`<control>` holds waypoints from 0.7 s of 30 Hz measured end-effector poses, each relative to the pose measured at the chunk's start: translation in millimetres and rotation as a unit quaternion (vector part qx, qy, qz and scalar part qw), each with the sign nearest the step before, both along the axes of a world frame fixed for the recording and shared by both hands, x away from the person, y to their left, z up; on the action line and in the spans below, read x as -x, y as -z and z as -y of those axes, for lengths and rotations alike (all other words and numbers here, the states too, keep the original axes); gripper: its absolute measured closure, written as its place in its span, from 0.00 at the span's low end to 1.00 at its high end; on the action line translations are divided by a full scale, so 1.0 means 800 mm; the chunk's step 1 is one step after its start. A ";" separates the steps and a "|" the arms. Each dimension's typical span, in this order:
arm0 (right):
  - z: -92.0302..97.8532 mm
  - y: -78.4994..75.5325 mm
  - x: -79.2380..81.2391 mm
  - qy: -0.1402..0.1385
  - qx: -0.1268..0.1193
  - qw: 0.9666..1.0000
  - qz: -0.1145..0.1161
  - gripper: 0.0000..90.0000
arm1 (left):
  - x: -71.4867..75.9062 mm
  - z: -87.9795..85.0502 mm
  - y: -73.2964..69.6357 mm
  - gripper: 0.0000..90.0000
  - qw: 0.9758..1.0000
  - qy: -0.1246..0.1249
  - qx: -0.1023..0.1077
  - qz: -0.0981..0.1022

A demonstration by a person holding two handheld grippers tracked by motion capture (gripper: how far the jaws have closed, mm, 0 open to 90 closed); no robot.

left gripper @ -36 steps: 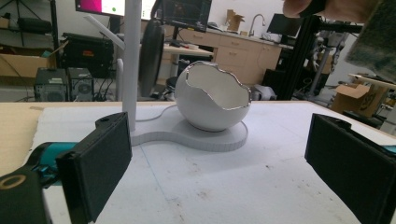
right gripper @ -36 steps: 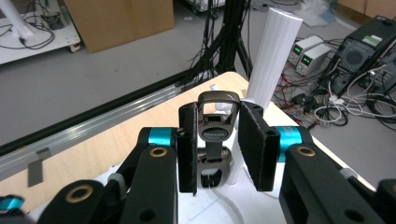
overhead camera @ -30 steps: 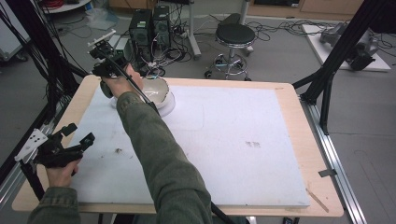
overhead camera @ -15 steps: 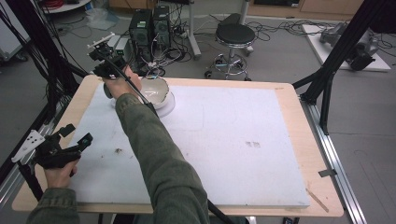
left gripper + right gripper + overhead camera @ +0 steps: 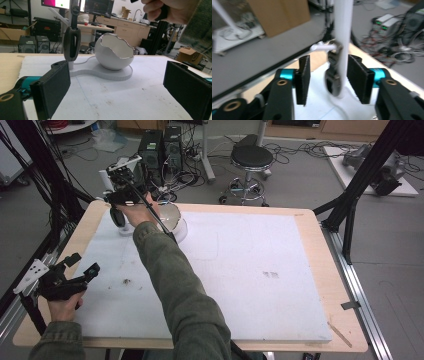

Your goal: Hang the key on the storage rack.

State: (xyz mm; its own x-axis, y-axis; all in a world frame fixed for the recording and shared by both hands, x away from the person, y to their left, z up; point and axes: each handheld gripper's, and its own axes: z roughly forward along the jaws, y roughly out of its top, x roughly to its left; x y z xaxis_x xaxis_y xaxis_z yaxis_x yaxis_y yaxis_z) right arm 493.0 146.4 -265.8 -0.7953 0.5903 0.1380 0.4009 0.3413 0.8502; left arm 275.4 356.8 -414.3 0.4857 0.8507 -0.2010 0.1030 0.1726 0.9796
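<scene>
While the left gripper (image 5: 75, 270) rests at the near left edge of the white mat (image 5: 250, 285) with its jaws wide apart and empty, the right gripper (image 5: 328, 77) reaches to the far left corner. Its jaws stand apart around a dark handled tool (image 5: 333, 75) on a white post (image 5: 342, 37) (nothing clamped), just left of the cracked-egg bowl (image 5: 113, 53) on its white base (image 5: 105, 72).

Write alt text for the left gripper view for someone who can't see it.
A white eggshell-shaped bowl with a jagged silver rim sits on a flat white base, beside a dark oval piece on a post. The left gripper frames them, jaws wide open, and a hand reaches in at top right.
</scene>
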 end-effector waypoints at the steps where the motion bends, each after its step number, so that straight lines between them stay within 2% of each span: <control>1: 0.004 0.002 0.002 0.000 -0.003 1.000 0.000 0.53 | 0.000 0.000 0.000 0.09 1.000 0.000 0.001 0.000; 4: 0.014 0.003 0.005 0.000 -0.006 1.000 -0.008 0.46 | -0.001 0.000 0.000 0.09 1.000 -0.001 0.000 -0.001; 9: 0.040 -0.005 0.006 0.009 -0.033 0.999 -0.017 0.32 | -0.001 0.000 0.001 0.09 1.000 0.000 -0.002 -0.001; 14: 0.065 -0.016 0.008 0.021 -0.043 0.999 -0.005 0.13 | -0.002 0.000 0.001 0.09 1.000 -0.001 -0.002 -0.001; 16: 0.077 -0.019 0.008 0.019 -0.045 0.999 -0.003 0.11 | -0.002 0.001 0.001 0.09 1.000 -0.001 0.000 -0.002; 18: 0.087 -0.019 0.009 0.025 -0.041 0.999 -0.002 0.01 | -0.002 0.001 0.001 0.09 1.000 -0.001 -0.002 -0.002; 21: 0.106 -0.016 0.011 0.027 -0.041 0.999 0.002 0.01 | -0.003 0.001 0.001 0.09 1.000 -0.001 -0.005 -0.001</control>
State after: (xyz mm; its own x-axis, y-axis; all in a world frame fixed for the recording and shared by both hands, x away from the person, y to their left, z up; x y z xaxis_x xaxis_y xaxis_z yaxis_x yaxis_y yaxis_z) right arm 484.2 61.9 -252.7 -0.7628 0.6198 0.1843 0.4134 0.2482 0.8761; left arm 277.5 355.7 -415.4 0.4832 0.8538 -0.1936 0.1045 0.1634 0.9810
